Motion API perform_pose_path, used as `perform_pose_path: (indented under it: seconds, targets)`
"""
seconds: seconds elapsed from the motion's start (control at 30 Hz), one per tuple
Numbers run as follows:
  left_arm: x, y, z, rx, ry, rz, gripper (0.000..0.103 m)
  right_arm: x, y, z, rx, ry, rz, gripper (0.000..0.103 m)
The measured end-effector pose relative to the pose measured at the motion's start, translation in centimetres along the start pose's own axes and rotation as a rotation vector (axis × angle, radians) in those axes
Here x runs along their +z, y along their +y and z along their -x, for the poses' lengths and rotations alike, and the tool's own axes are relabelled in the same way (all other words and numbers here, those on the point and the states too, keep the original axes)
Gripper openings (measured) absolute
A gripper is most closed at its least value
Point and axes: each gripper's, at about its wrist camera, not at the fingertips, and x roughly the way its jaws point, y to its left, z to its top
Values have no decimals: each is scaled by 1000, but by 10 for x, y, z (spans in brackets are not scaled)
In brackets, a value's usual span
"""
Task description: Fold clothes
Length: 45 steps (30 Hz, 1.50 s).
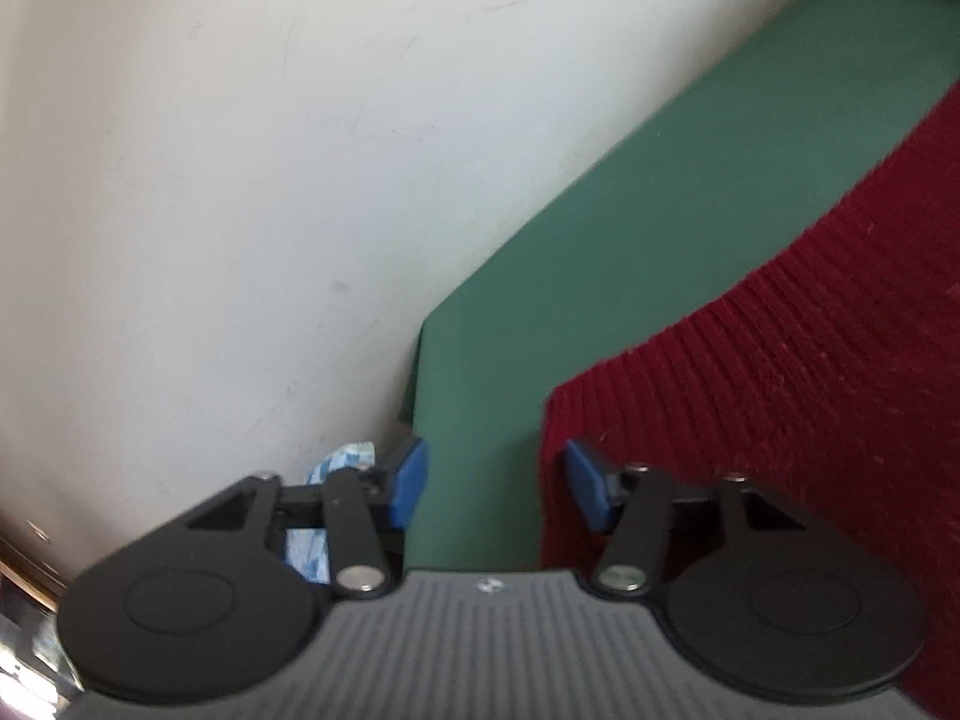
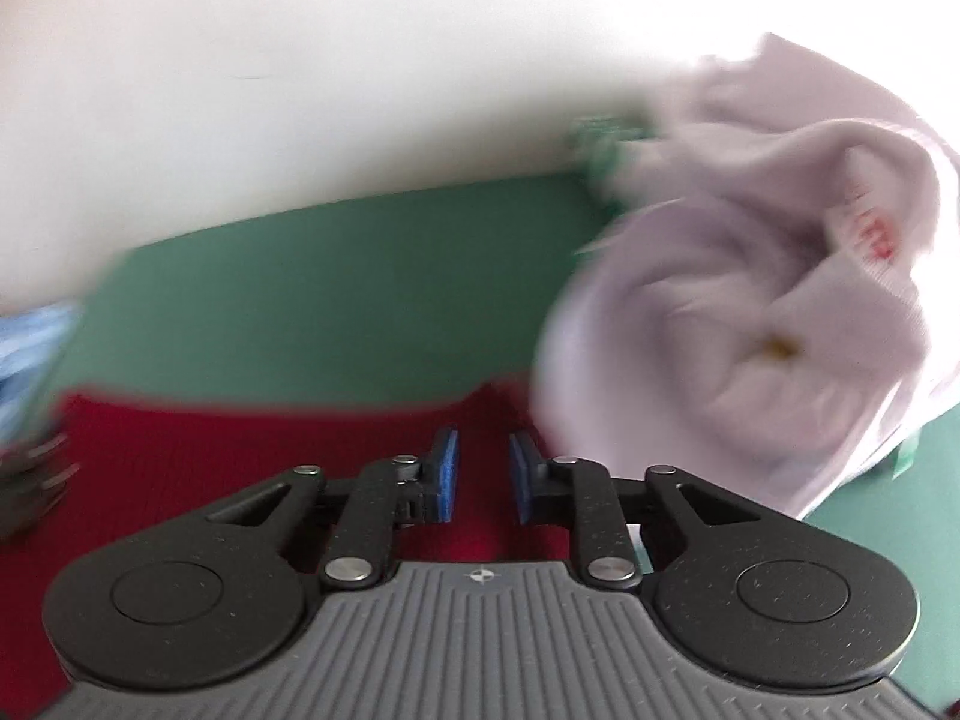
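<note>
Sweater (image 1: 780, 360) edge lies at three o'clock of our left tongs (image 1: 497, 483), released; right tongs (image 2: 483, 474), also released, hover directly above it.

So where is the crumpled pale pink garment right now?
In the right wrist view the pale pink garment lies bunched at the right on the green surface, just right of the red knit garment under the right gripper.

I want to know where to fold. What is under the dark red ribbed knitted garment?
The dark red ribbed knitted garment lies on a flat green surface. Whatever is beneath its middle is covered.
</note>
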Motion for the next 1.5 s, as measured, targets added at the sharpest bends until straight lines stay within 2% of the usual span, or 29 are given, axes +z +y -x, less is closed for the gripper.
perform_pose_path:
  seconds: [0.07, 0.13, 0.17, 0.23, 0.3, 0.37, 0.4, 0.47, 0.53, 0.63, 0.67, 0.77, 0.87, 0.93, 0.97, 1.0, 1.07, 1.1, 1.17, 1.23, 1.3, 1.4, 1.43, 1.5]
  targets:
    - [-11, 15, 42, -60, -48, 48, 51, -27, 20, 21, 135, 104, 91, 22]
    - [-26, 20, 85, -158, -77, 69, 55, -60, 37, 39, 203, 170, 192, 23]
    - [-37, 17, 102, -203, -81, 50, 55, -76, 41, 48, 181, 182, 232, 23]
    - [-60, 7, 122, -243, -65, 7, 54, -96, 38, 67, 71, 135, 238, 23]
    - [-80, -2, 130, -220, -37, -39, 54, -107, 27, 80, 3, 113, 200, 22]
    - [-98, -8, 139, -185, -13, -74, 52, -114, 19, 97, -37, 116, 170, 30]
    - [-107, -9, 150, -175, -10, -75, 51, -118, 28, 99, 18, 135, 179, 30]
    - [-120, -1, 175, -198, -18, -55, 52, -133, 41, 104, 141, 212, 236, 29]
    - [-128, 11, 201, -237, -45, -44, 56, -160, 51, 124, 72, 278, 321, 38]
    - [-147, 29, 248, -318, -80, -48, 62, -193, 43, 161, 32, 393, 350, 39]
    - [-154, 32, 263, -356, -88, -52, 66, -204, 40, 173, 18, 432, 359, 39]
    - [-173, 28, 308, -493, -96, -71, 69, -234, 39, 210, -5, 549, 381, 39]
    - [-199, 14, 342, -641, -85, -81, 70, -276, 47, 239, -13, 709, 468, 38]
    - [-211, 4, 360, -685, -98, -87, 70, -291, 59, 256, -22, 691, 554, 38]
    - [-212, 0, 363, -694, -98, -81, 70, -287, 63, 262, -8, 633, 535, 39]
    - [-214, -4, 367, -703, -98, -75, 70, -278, 64, 265, 19, 549, 476, 40]
    - [-215, -16, 367, -697, -77, -61, 69, -266, 66, 263, 59, 374, 348, 55]
    - [-214, -20, 366, -691, -63, -53, 68, -263, 67, 254, 58, 294, 278, 67]
    - [-215, -21, 364, -687, -42, -30, 67, -265, 76, 221, 58, 238, 197, 63]
    - [-218, -18, 362, -684, -17, -6, 68, -270, 80, 198, 54, 242, 169, 50]
    - [-228, -11, 366, -685, 30, 13, 70, -286, 90, 216, 45, 237, 205, 50]
    - [-240, -7, 382, -599, 41, 2, 73, -306, 93, 237, 42, 284, 318, 55]
    - [-237, -3, 386, -578, 43, 21, 70, -311, 93, 243, 43, 298, 338, 52]
    - [-224, 3, 395, -559, 20, 103, 71, -304, 85, 250, 126, 239, 212, 48]
